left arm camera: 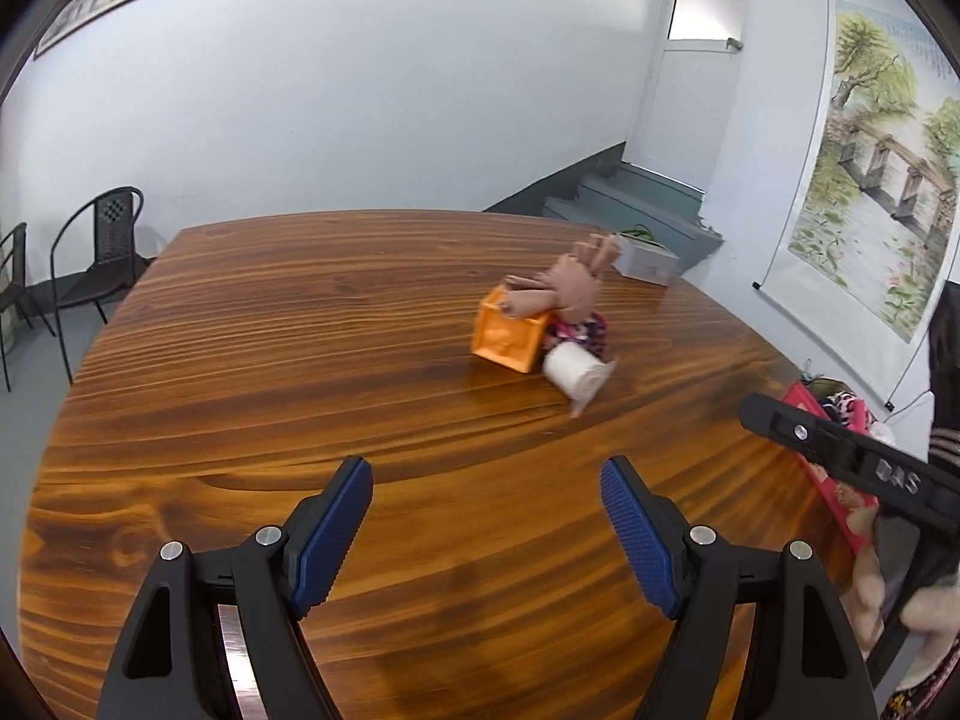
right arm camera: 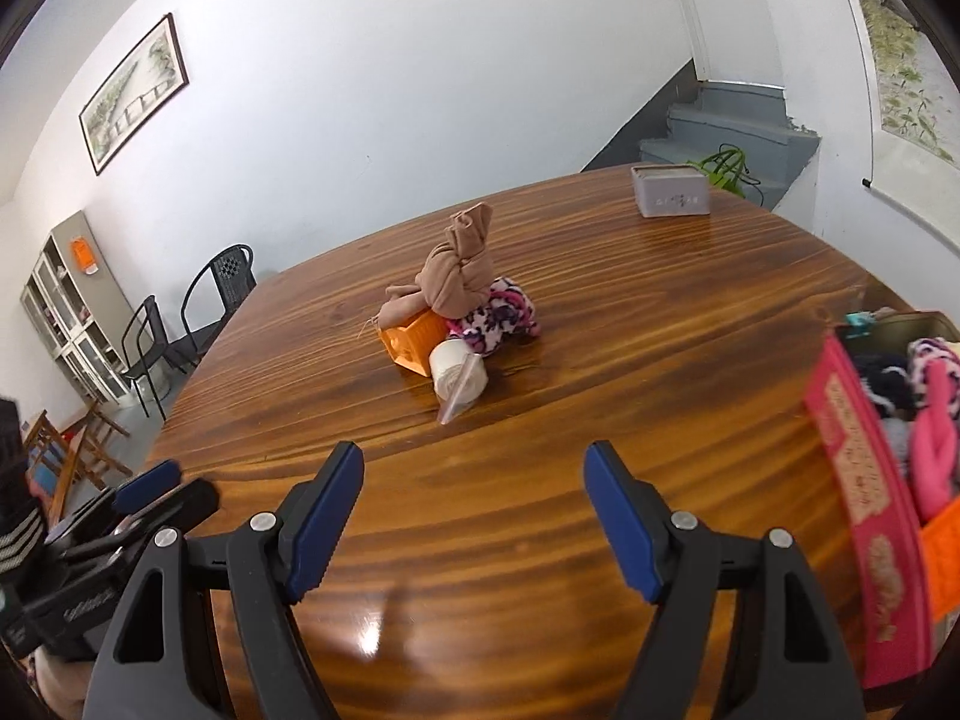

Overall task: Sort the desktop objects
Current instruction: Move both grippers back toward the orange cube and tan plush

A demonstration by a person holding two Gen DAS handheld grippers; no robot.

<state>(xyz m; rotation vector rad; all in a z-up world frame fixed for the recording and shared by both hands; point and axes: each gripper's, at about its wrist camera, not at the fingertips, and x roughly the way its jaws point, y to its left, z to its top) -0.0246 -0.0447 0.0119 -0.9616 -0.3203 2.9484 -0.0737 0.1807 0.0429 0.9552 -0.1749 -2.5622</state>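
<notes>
A small pile lies mid-table: an orange plastic box [left arm camera: 506, 335] [right arm camera: 413, 344], a knotted tan stocking [left arm camera: 564, 285] [right arm camera: 457, 276] draped over it, a pink patterned fuzzy sock [left arm camera: 579, 330] [right arm camera: 501, 315], and a white roll in a clear bag [left arm camera: 575, 373] [right arm camera: 457, 373]. My left gripper [left arm camera: 486, 510] is open above the bare wood, well short of the pile. My right gripper [right arm camera: 474, 498] is open too, with nothing between its fingers. Each gripper shows at the edge of the other's view.
A red patterned box [right arm camera: 864, 480] [left arm camera: 831, 486] holding socks and cloth stands at the table's right edge. A grey tissue box [right arm camera: 672, 192] [left arm camera: 645, 258] sits at the far side. Black chairs [left arm camera: 102, 252] stand left of the wooden table [left arm camera: 300, 360].
</notes>
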